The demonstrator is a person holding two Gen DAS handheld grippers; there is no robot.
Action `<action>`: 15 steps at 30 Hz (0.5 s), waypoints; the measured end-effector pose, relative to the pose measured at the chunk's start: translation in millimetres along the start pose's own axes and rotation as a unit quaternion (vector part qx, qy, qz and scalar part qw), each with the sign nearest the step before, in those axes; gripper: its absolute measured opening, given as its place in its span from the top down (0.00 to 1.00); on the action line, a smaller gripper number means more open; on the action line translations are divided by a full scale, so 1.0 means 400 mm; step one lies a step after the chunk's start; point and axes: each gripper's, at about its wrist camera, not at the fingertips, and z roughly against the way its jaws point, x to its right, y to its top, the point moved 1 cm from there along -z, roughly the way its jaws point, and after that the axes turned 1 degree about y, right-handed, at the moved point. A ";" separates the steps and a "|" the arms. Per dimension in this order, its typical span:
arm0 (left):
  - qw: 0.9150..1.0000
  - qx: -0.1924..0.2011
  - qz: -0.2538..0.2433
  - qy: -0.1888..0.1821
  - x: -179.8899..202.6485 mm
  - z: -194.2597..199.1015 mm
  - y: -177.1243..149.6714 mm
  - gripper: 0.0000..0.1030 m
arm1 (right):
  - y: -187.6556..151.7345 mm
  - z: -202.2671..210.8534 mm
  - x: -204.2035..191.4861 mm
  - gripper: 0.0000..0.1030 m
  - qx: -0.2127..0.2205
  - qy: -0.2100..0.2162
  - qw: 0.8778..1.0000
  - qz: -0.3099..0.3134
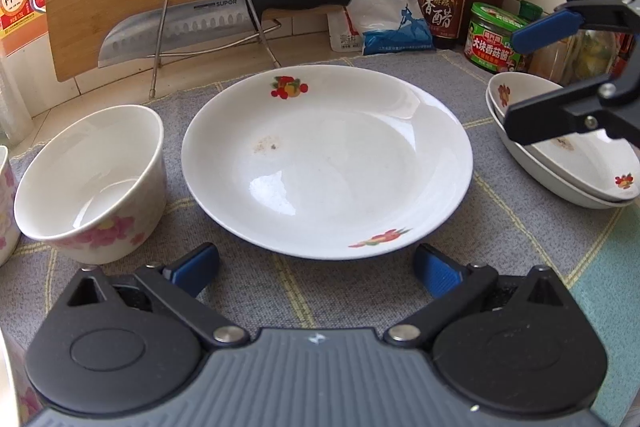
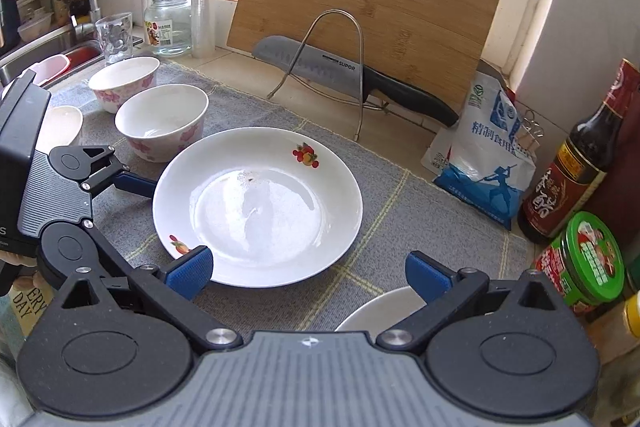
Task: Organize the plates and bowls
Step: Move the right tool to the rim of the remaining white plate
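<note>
While left gripper (image 1: 316,269) gapes, plate (image 1: 326,159) lies just beyond fingers (image 1: 196,265).

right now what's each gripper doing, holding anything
left gripper: open wide, holding nothing; the plate lies just ahead of it.
right gripper: open, holding nothing.

Your left gripper (image 1: 316,269) and right gripper (image 2: 309,273) look alike: black linkage arms; blue ribbed pads (image 1: 198,263); silver pivot screws (image 1: 227,334); a grey ridged body (image 2: 308,379) bearing a small white mark.
</note>
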 end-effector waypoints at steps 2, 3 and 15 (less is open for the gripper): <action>1.000 0.000 0.003 0.003 0.001 -0.001 0.001 0.00 | 0.017 -0.026 0.019 0.00 -0.004 0.016 1.000 0.016; 1.000 0.000 0.005 0.006 0.002 -0.002 0.002 0.00 | 0.025 -0.039 0.028 0.00 -0.005 0.023 0.999 0.023; 1.000 -0.005 0.014 0.016 0.004 -0.006 0.011 0.00 | 0.097 -0.207 0.101 0.00 -0.049 0.127 0.989 0.054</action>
